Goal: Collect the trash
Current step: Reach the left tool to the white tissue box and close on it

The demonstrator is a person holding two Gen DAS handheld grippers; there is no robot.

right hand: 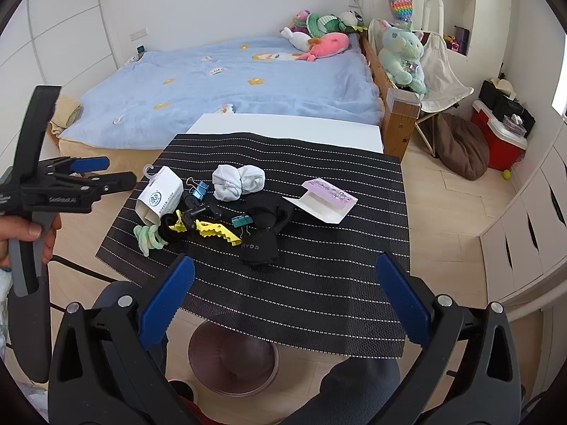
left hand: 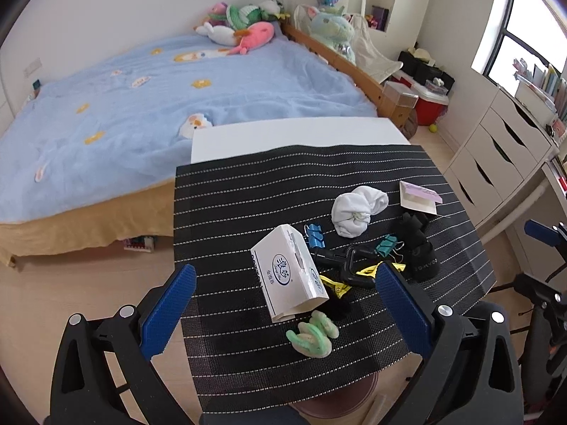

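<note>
An open white carton [left hand: 288, 272] [right hand: 159, 200] lies on the black striped mat [left hand: 241, 212] [right hand: 319, 290], just ahead of my open left gripper [left hand: 286, 269]. My left gripper [right hand: 120, 171] also shows from the side, hovering off the mat's left edge. A pink-and-white card package [left hand: 420, 198] [right hand: 324, 198] lies at the far right. My right gripper [right hand: 285, 260] is open over the mat's near edge with nothing between its fingers. A round brown bin [right hand: 232, 357] stands on the floor under the table.
Also on the mat are a rolled white sock [right hand: 237, 180], a black sock [right hand: 265, 237], green hair ties [right hand: 149, 237], a yellow clip [right hand: 212, 230], a black clamp [right hand: 198, 210] and blue [right hand: 198, 189] and teal [right hand: 241, 221] binder clips. A bed [right hand: 230, 85] lies beyond; white drawers [right hand: 524, 233] stand at the right.
</note>
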